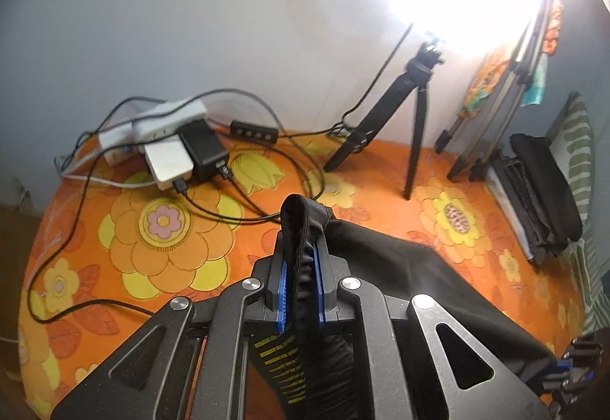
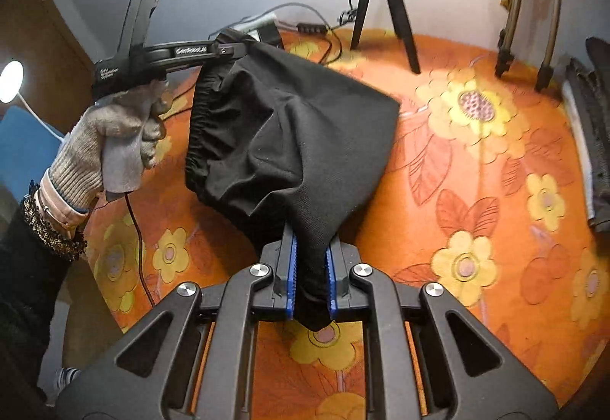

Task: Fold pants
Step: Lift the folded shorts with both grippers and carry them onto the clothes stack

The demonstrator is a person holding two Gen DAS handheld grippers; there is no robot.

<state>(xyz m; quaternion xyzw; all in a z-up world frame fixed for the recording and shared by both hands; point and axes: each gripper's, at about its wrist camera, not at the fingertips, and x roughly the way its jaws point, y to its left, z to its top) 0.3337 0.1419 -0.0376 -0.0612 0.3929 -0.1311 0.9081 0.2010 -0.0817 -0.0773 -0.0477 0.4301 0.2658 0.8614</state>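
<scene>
An orange flowered bedspread [image 2: 476,172] fills both views, the black pants [image 2: 289,138] hang at centre frame above it, their waistband clamped by the left gripper [image 1: 301,267] and bunched cloth pinched by the right gripper [image 2: 312,267].

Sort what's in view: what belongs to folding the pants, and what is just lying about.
For the job:
- black pants
- left tongs, shut on the elastic waistband
- right tongs, shut on the fabric's other end

Lying about:
- black tripod
- chargers and power strip
- cables
- folded dark cloth
</scene>
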